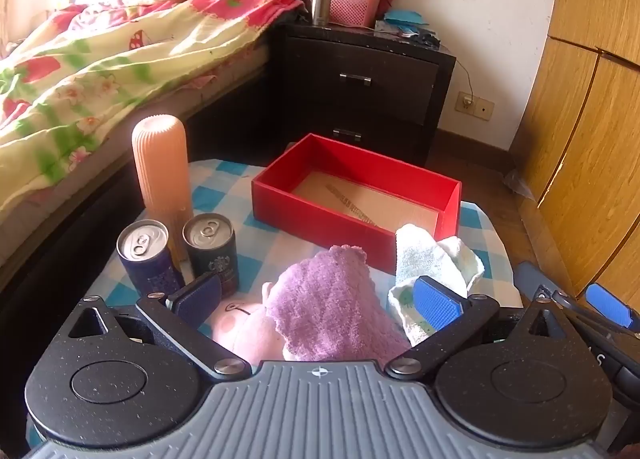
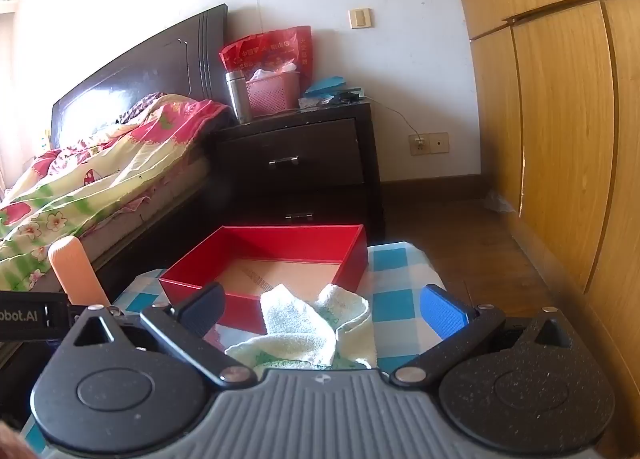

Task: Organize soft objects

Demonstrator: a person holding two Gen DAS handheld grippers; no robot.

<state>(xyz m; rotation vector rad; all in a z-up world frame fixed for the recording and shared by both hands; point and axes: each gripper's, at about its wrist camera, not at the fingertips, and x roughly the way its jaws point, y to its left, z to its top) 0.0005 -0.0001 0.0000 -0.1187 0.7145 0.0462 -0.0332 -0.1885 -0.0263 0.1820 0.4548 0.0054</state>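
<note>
A purple fuzzy cloth (image 1: 332, 299) lies over a pink plush toy (image 1: 240, 327) on the blue-checked table (image 1: 256, 235). My left gripper (image 1: 318, 301) stands open, its pads on either side of them without pressing. A pale green towel (image 1: 432, 259) (image 2: 308, 327) lies crumpled against the front of an empty red box (image 1: 320, 219) (image 2: 240, 309). My right gripper (image 2: 322, 311) is open too, hovering with the towel between its fingers, not touching. Its blue pad (image 1: 608, 305) shows at the right edge of the left wrist view.
Two drink cans (image 1: 144, 251) (image 1: 214, 245) and a tall peach ribbed cylinder (image 1: 162, 167) (image 2: 74, 271) stand at the table's left. Behind are a bed (image 1: 100, 67), a dark nightstand (image 1: 360, 91) with a pink basket, and wooden wardrobe doors (image 2: 560, 139) on the right.
</note>
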